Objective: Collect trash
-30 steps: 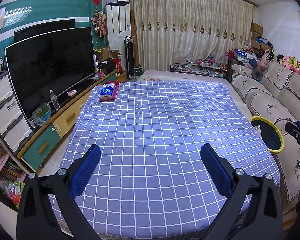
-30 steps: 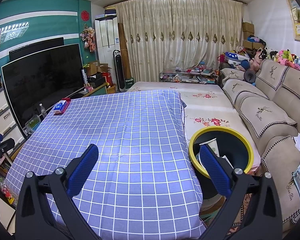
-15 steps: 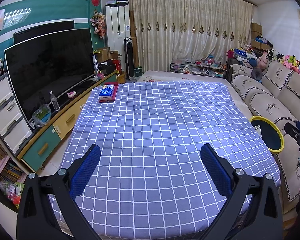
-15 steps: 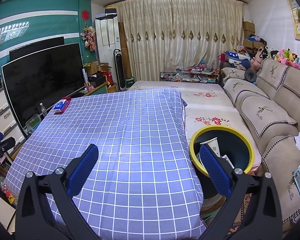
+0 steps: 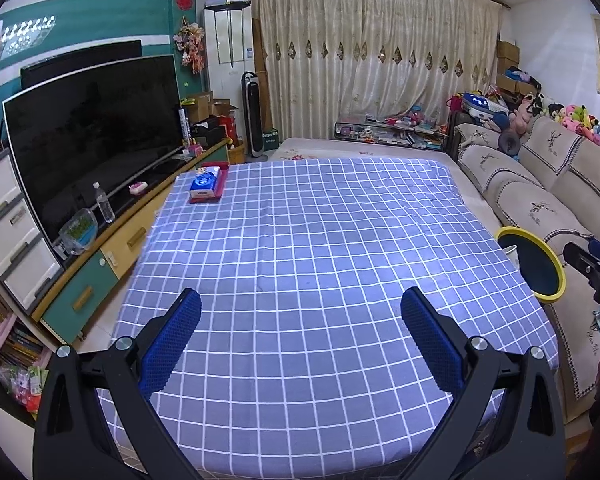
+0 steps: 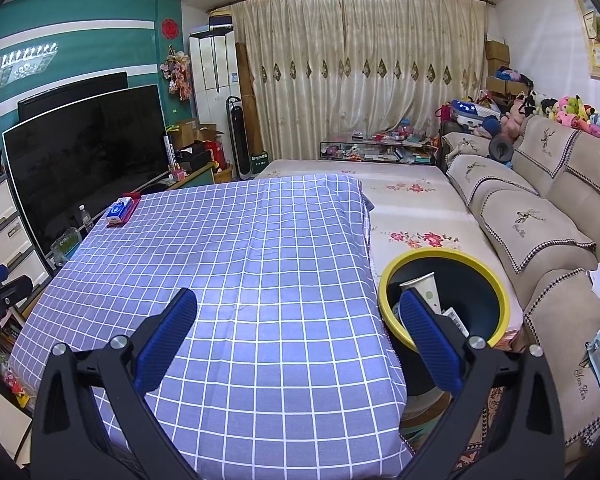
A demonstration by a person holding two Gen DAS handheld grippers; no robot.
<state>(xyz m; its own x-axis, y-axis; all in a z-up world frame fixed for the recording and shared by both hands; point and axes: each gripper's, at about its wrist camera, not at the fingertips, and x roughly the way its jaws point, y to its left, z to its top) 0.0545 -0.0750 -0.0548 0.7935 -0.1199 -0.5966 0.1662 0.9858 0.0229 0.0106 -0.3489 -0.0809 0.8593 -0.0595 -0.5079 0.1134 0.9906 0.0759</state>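
Left wrist view: left gripper (image 5: 300, 336) is held level above the near edge of the table (image 5: 308, 240), jaws spread wide, nothing between the blue pads (image 5: 172, 340). Right gripper (image 6: 298, 334) is held likewise, jaws spread and empty; its right pad overlaps the bin (image 6: 496, 280) in view. Contact cannot be determined.

Bin location: on the floor just beside the table's right edge, between table and sofa (image 6: 540, 216). Black body, yellow rim. It holds a paper cup (image 6: 422, 286) and other trash, not identifiable.

Surface: blue-and-white checked cloth covers the table. A tissue pack (image 5: 205, 184) on a red tray (image 5: 220, 190) lies at the far left corner.

Room: television (image 5: 96, 136) on a low cabinet (image 5: 112, 256) at left, curtains (image 5: 376, 64) along the far wall, plush toys (image 6: 572, 114) on the sofa back at right.
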